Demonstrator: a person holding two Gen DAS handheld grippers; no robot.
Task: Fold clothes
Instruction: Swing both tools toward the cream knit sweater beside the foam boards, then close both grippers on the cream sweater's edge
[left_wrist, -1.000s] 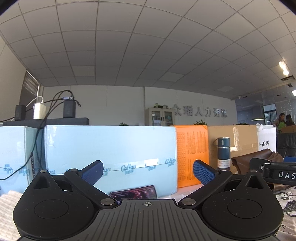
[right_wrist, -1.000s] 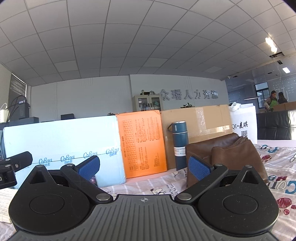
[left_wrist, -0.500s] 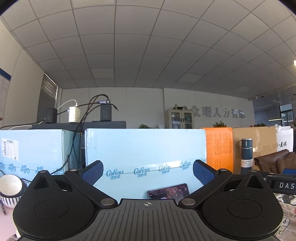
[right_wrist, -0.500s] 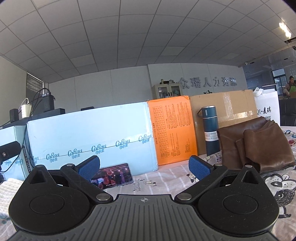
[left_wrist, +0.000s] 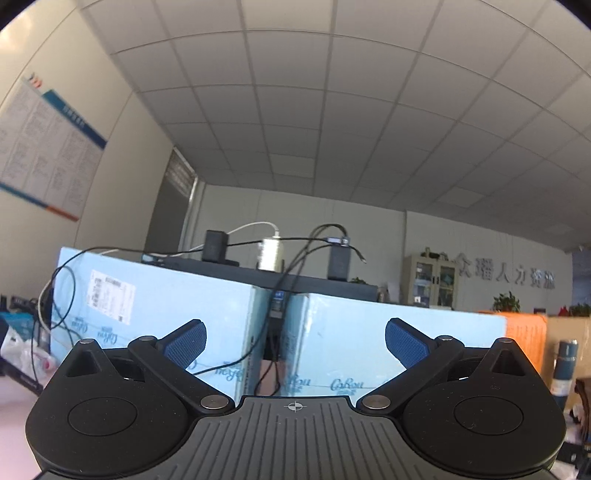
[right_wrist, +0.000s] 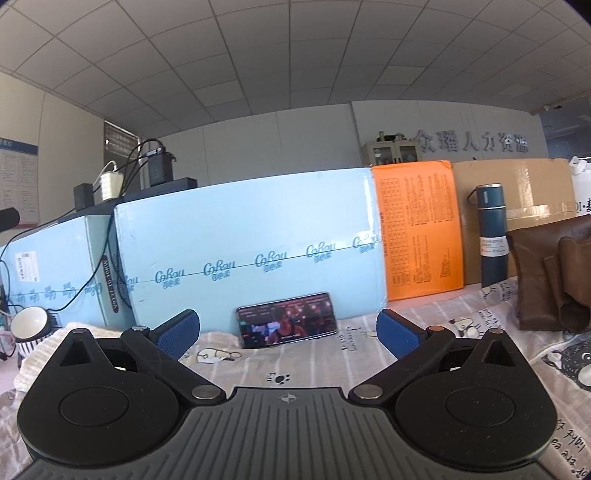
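Left claw (left_wrist: 294, 345): jaws wide apart, nothing between them, tilted up at the pale blue boxes (left_wrist: 369, 350) and ceiling. Right claw (right_wrist: 288, 334): jaws also wide apart, empty, over the printed cloth (right_wrist: 461, 332) covering the surface. Landmark = phone (right_wrist: 287, 319), leaning on the blue boxes just ahead of the right claw. Cream knit garment (right_wrist: 40, 354) lies left of the phone, beside a striped cup (right_wrist: 31, 326). Brown leather garment (right_wrist: 546, 273) is well right of the phone, next to a dark teal flask (right_wrist: 491, 236).
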